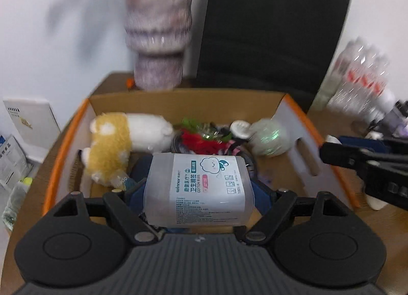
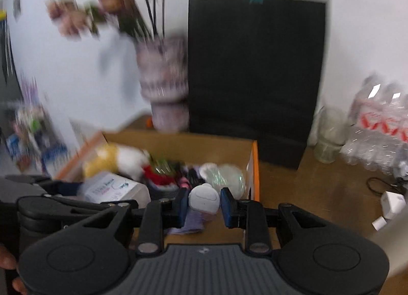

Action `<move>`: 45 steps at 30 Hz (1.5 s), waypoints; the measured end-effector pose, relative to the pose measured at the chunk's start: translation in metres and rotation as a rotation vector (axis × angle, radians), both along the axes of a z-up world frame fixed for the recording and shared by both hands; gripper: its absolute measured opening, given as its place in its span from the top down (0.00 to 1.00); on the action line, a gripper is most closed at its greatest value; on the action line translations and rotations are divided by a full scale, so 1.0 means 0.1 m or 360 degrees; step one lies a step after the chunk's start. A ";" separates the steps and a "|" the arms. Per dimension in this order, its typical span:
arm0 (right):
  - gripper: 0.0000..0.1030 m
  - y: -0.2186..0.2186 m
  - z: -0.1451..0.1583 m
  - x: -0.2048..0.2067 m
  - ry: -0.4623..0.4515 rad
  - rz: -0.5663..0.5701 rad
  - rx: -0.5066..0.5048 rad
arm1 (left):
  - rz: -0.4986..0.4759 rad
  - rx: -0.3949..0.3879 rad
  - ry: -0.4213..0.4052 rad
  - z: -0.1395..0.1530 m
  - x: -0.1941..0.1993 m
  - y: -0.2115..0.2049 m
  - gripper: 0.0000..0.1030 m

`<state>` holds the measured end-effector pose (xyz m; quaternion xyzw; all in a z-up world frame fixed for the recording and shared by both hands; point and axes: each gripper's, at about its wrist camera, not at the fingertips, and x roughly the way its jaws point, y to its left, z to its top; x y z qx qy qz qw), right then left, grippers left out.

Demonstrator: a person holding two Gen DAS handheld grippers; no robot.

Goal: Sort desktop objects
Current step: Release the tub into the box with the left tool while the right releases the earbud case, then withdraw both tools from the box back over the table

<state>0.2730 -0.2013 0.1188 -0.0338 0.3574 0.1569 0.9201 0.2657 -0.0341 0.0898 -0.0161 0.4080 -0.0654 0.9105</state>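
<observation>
My left gripper is shut on a clear cotton-bud tub with a white label, held over the near part of a cardboard box with orange edges. The tub also shows in the right wrist view. In the box lie a yellow and white plush toy, red and green tinsel and a pale round ornament. My right gripper is shut on a small white and lilac bottle, at the box's near right corner.
A patterned vase with flowers and a black paper bag stand behind the box. Packed water bottles and a glass jar are at the right. White boxes and a cable lie on the wooden table. Papers lie left.
</observation>
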 end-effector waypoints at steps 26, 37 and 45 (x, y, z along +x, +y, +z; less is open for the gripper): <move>0.25 0.07 0.09 0.40 0.0197 -0.0037 -0.0179 | 0.0123 -0.0009 -0.0007 0.39 -0.08 0.28 0.00; 0.18 0.20 0.28 -0.46 0.0072 -0.0001 -0.0113 | 0.0240 0.0152 -0.0205 0.61 -0.86 0.46 0.00; 0.13 -0.05 0.13 -1.50 -0.0457 -0.0042 0.0260 | 0.0165 0.0046 -0.0633 0.51 -1.84 0.46 0.00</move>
